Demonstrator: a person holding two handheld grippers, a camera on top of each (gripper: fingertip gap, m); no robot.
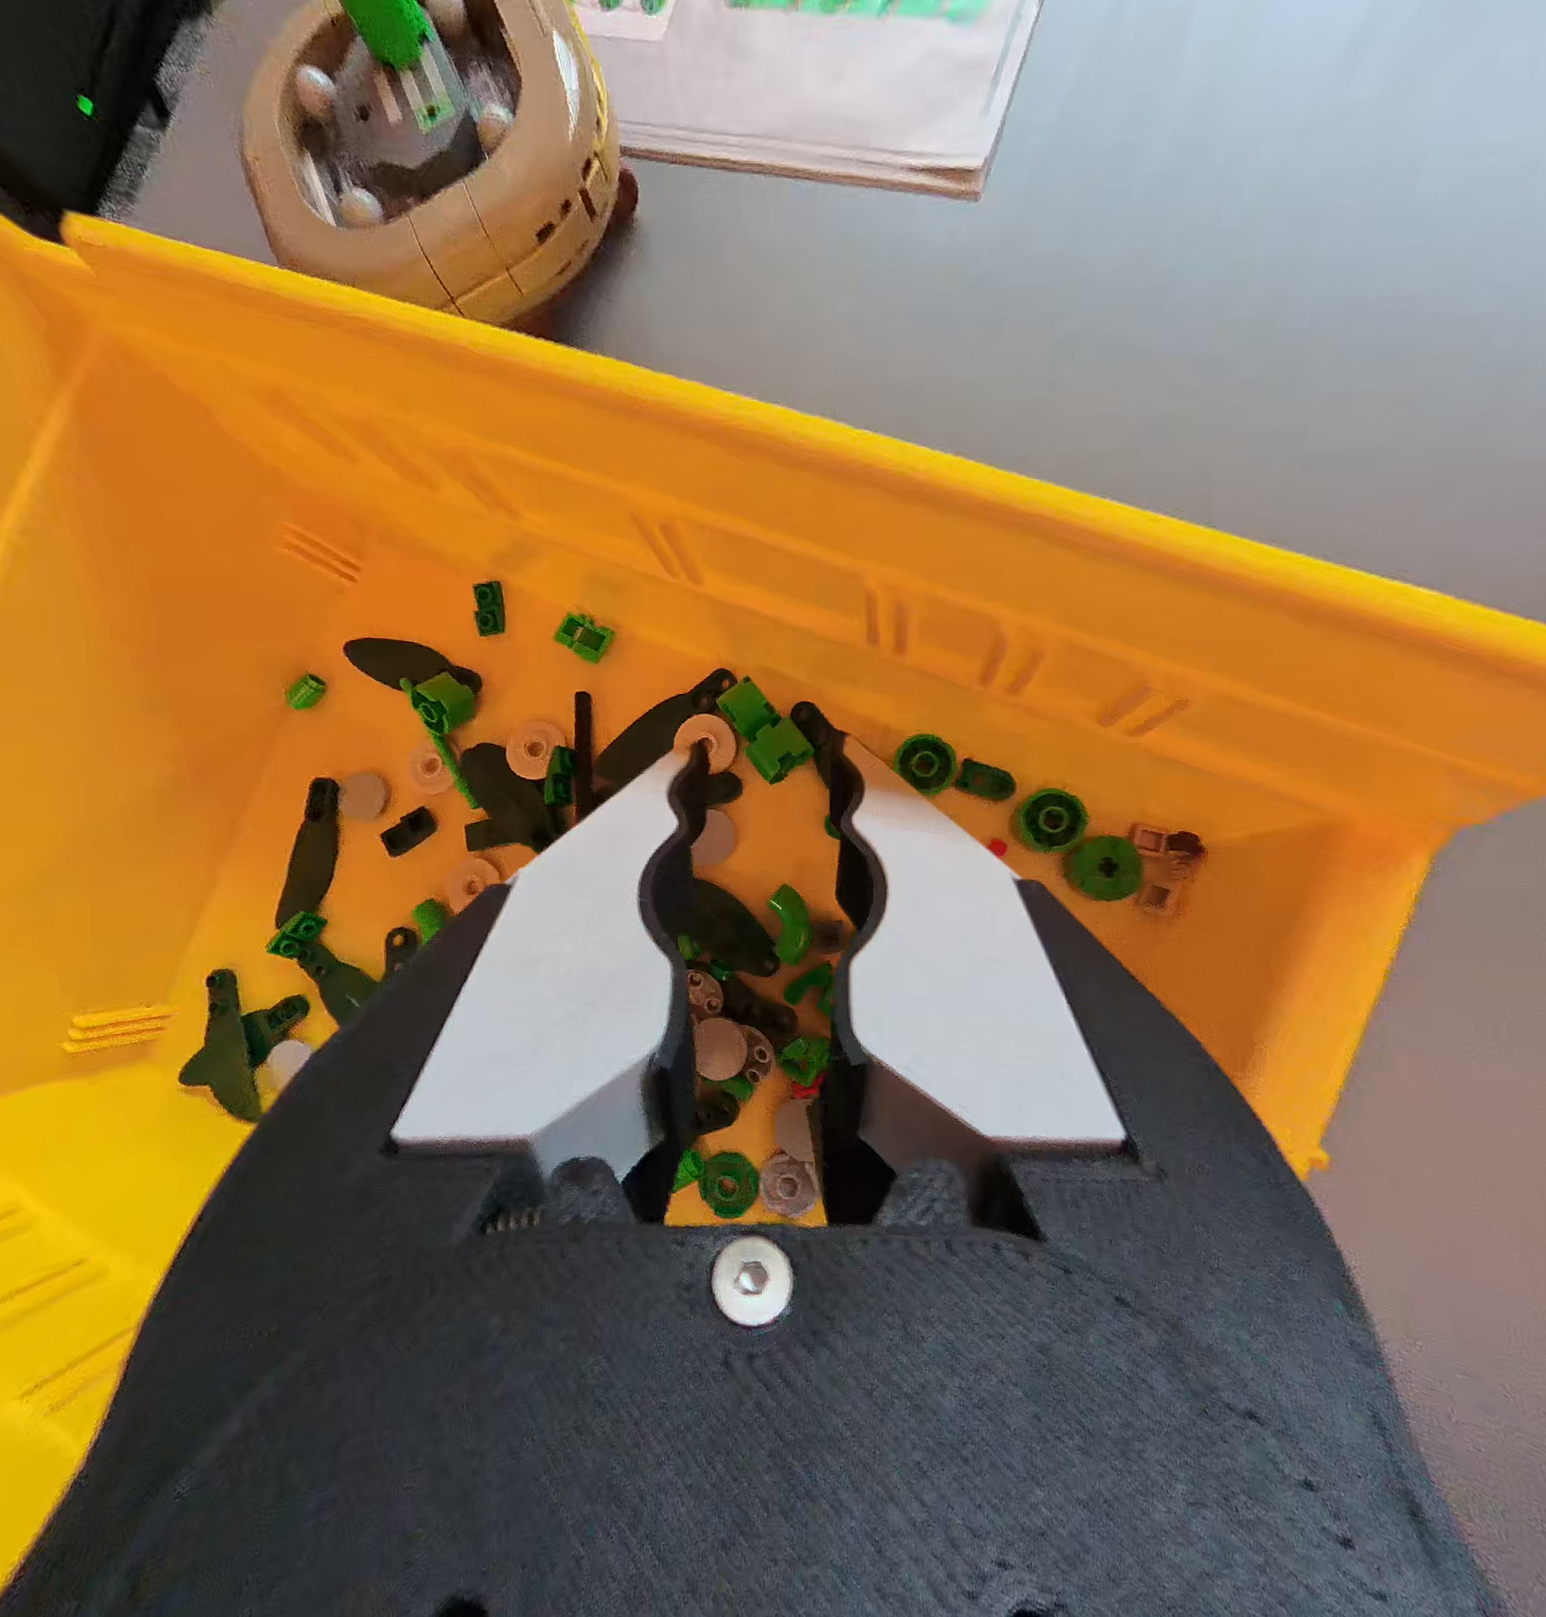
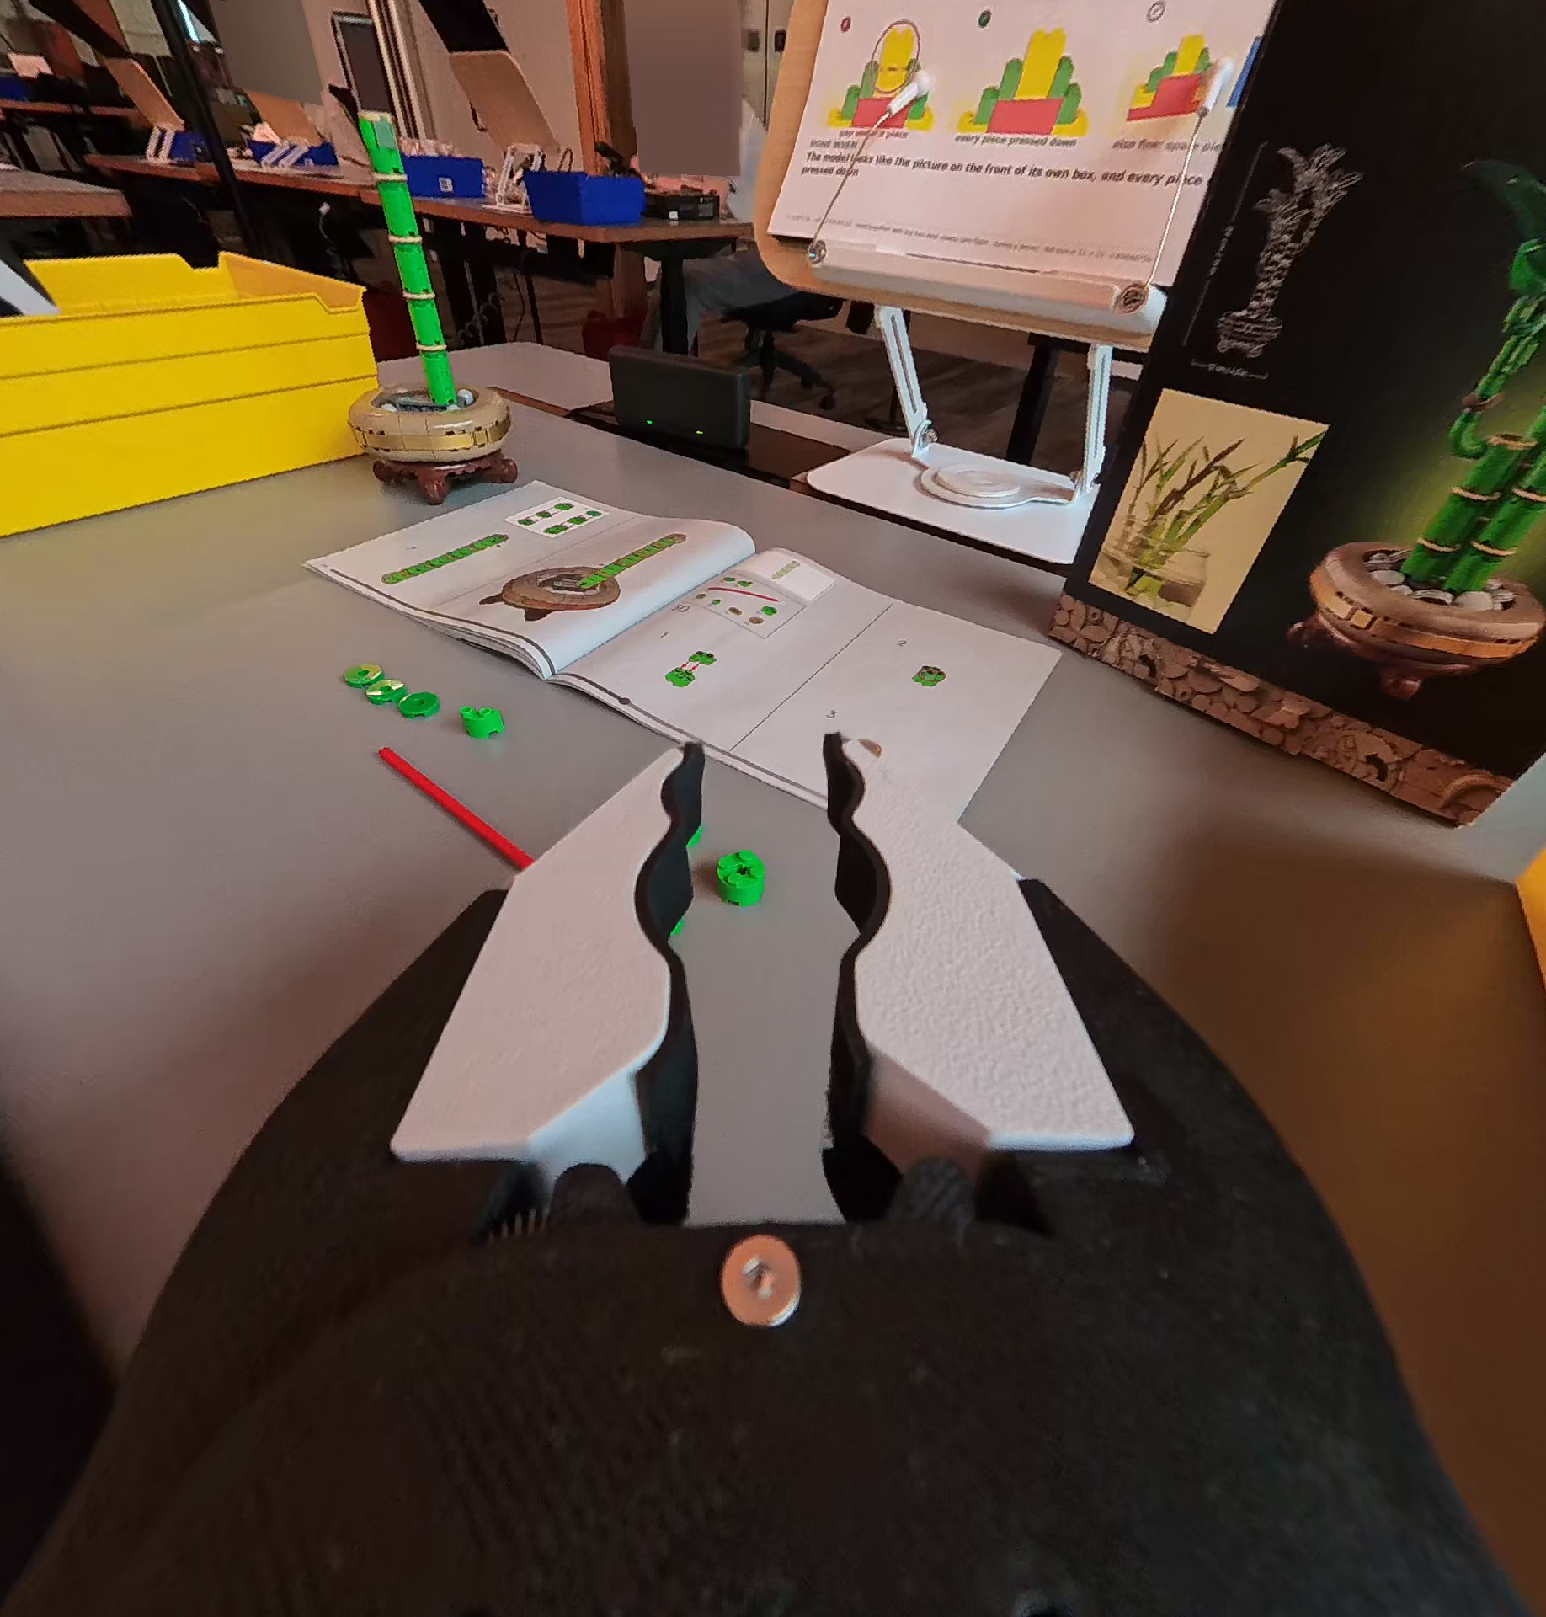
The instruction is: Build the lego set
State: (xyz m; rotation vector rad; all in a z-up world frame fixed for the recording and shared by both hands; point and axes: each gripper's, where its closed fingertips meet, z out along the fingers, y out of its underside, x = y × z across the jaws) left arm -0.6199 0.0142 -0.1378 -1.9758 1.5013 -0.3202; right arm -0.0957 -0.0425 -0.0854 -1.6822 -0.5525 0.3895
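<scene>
I'm hovering my left gripper [image 1: 765,752] over the deep yellow plastic bin [image 1: 927,560], tongs standing moderately apart with nothing between them, tips pointing down at the loose pieces [image 1: 507,787] scattered on the bin floor: bright green round bricks, dark green leaf shapes, tan round tiles. My right gripper [image 2: 762,752] is hanging low over the grey tabletop [image 2: 183,875], also parted and empty, framing a small green round brick [image 2: 741,877] just in front of the open instruction booklet [image 2: 664,604].

Judging progress: the tan round pot on its dark brown carved stand [image 2: 437,433] is looking built, sitting just beyond the booklet beside the bin, and one tall green segmented stalk [image 2: 406,262] is standing in it, leaning slightly. The picture on the dark product box [image 2: 1364,437], right of the booklet, is showing several stalks with leaves, so I'm reckoning we're well short of halfway (plenty of foliage waiting in that bin).

Left of the booklet I'm seeing three flat green round pieces [image 2: 391,691] in a row, a stubby green brick [image 2: 482,721] next to them, and a thin red rod [image 2: 454,809] lying nearer me, seemingly staged for the next stalk.
</scene>
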